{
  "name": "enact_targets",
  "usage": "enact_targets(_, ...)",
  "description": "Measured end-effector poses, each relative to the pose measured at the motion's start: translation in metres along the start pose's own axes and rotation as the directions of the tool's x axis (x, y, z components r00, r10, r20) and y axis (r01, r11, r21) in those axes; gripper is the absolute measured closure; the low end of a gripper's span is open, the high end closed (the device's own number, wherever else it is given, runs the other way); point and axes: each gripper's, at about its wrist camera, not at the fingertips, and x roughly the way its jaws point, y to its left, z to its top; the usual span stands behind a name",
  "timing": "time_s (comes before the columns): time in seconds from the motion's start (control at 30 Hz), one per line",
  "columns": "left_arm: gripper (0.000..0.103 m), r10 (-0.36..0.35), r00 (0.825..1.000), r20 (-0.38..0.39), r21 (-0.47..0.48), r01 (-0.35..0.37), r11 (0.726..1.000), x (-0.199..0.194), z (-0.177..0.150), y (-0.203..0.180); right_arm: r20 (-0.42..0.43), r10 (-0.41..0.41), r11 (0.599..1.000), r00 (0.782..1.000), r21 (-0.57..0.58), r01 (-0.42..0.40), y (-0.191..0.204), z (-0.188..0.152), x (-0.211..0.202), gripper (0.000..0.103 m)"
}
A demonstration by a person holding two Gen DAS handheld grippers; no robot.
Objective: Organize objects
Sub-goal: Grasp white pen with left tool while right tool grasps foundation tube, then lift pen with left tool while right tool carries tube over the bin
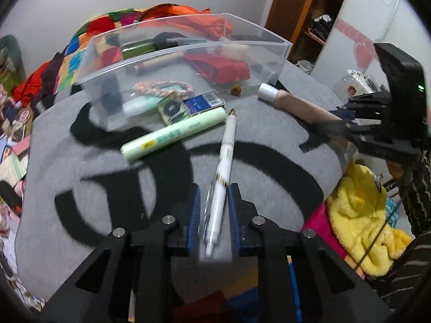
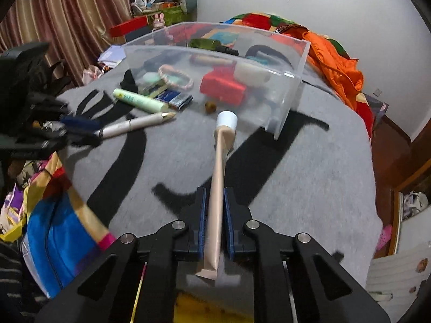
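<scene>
Right tool (image 2: 214, 210) clamps the beige tube (image 2: 216, 188), white cap (image 2: 227, 119) pointing to twelve o'clock at the clear bin (image 2: 285, 102); white pen (image 2: 137, 125) at ten o'clock.

The clear plastic bin (image 1: 242, 31) looks glossy and smooth, resting on a matt, fuzzy grey cloth (image 1: 269, 134). The white pen (image 1: 225, 158) is shiny plastic with a metallic tip; the beige tube (image 2: 218, 185) has a smooth, soft sheen and a white plastic cap.

Home bedroom, bed under grey blanket (image 1: 242, 134), patchwork quilt (image 1: 89, 43), striped curtains (image 2: 54, 13), wooden wardrobe shelves (image 1: 323, 13) with folded clothes, cluttered floor.
</scene>
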Motion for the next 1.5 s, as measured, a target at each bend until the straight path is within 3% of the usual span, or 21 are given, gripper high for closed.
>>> enact_targets(0.1,0.083,-0.002,1.000,-0.011,0.040,0.003,0.999,0.011,0.015,-0.006,0.004,0.000,1.000,1.000,0.010,0.000,0.001,0.008,0.000,0.087)
enact_targets(0.17,0.083,0.005,1.000,-0.016,0.073,-0.004,0.997,0.019,0.023,-0.012,0.015,0.005,1.000,1.000,0.026,-0.005,-0.001,0.017,0.004,0.074)
enact_targets(0.23,0.083,0.009,1.000,-0.016,0.100,-0.007,0.995,0.024,0.029,-0.015,0.034,-0.008,1.000,0.999,0.028,0.008,-0.001,0.025,0.009,0.069)
enact_targets(0.5,0.085,0.024,1.000,-0.004,0.127,-0.023,0.992,0.026,0.032,-0.020,-0.010,-0.009,0.998,1.000,0.056,0.010,0.000,0.044,0.043,0.069)
enact_targets(0.7,0.091,0.031,0.999,0.009,0.120,-0.032,0.992,0.027,0.033,-0.023,0.027,-0.026,0.997,0.999,0.074,0.024,0.003,0.041,0.041,0.074)
enact_targets(1.03,0.093,0.003,0.998,0.058,0.091,-0.008,0.996,0.012,0.025,-0.032,0.114,-0.026,0.989,0.993,0.149,0.009,0.001,0.030,0.014,0.074)
enact_targets(1.5,0.093,0.025,0.981,0.194,-0.018,-0.022,1.000,-0.033,0.031,-0.026,0.278,-0.038,0.983,0.960,0.183,-0.014,0.013,0.051,-0.035,0.074)
